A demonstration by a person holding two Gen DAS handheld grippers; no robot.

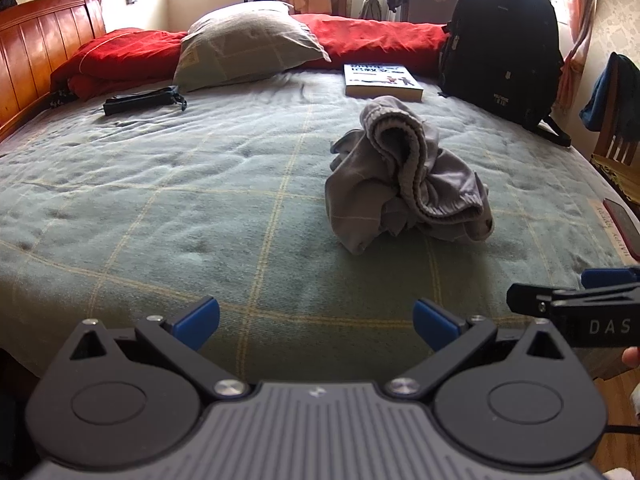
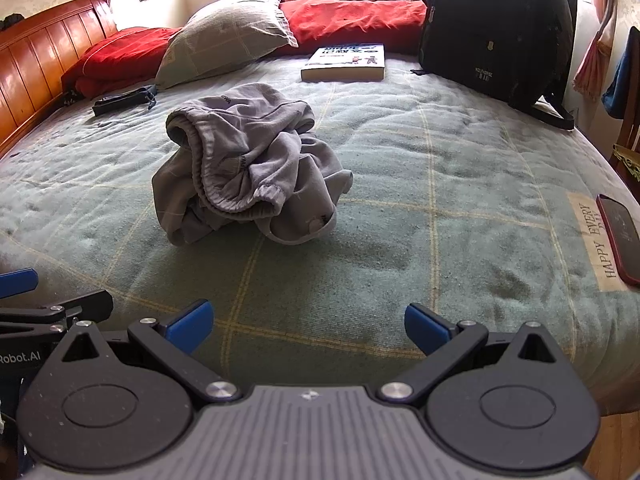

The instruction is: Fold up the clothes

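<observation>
Left gripper [image 1: 316, 322] low over the bed's near edge, blue fingers [image 1: 198, 320] spread wide and empty, right gripper [image 2: 308, 326] beside it likewise open, crumpled grey garment [image 2: 244, 168] mid-bed on green checked blanket [image 2: 440, 200], book [image 2: 346, 62] beyond, black backpack [image 2: 492, 28], phone [image 2: 620, 236] far right.

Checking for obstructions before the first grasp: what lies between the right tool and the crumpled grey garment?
Nothing: only bare green plaid blanket lies between the open right tool and the grey garment, as the right wrist view shows.
</observation>
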